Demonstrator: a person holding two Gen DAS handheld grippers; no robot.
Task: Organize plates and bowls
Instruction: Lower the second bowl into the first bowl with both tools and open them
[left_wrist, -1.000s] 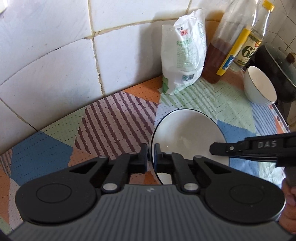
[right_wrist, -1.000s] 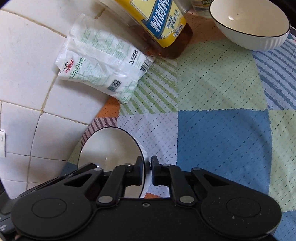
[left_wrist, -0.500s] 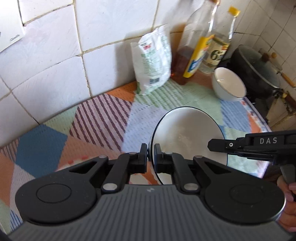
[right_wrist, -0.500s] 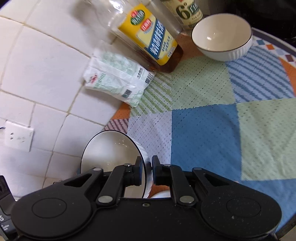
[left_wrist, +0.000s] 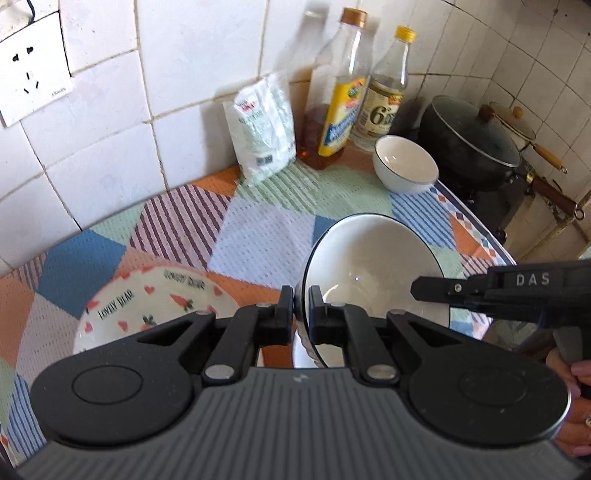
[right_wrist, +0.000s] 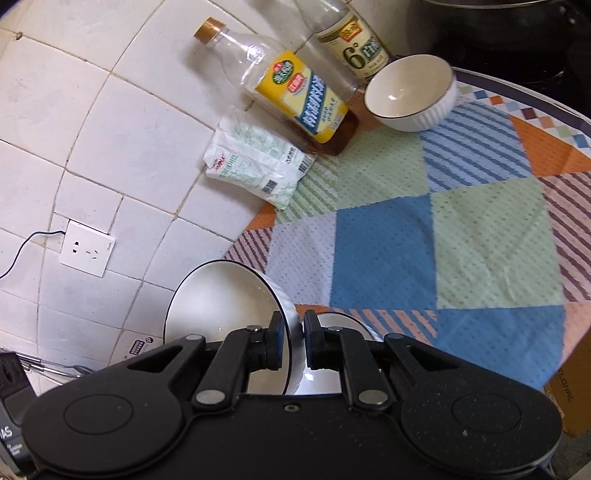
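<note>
A: What do your grippers hold?

B: My left gripper pinches the rim of the white bowl; my right gripper pinches the same bowl at its opposite rim; the bowl is tilted, above the patchwork cloth.

A: And around them?

B: Left of my left gripper lies the heart-pattern plate; far ahead, a second white bowl stands beside the bottles.
</note>
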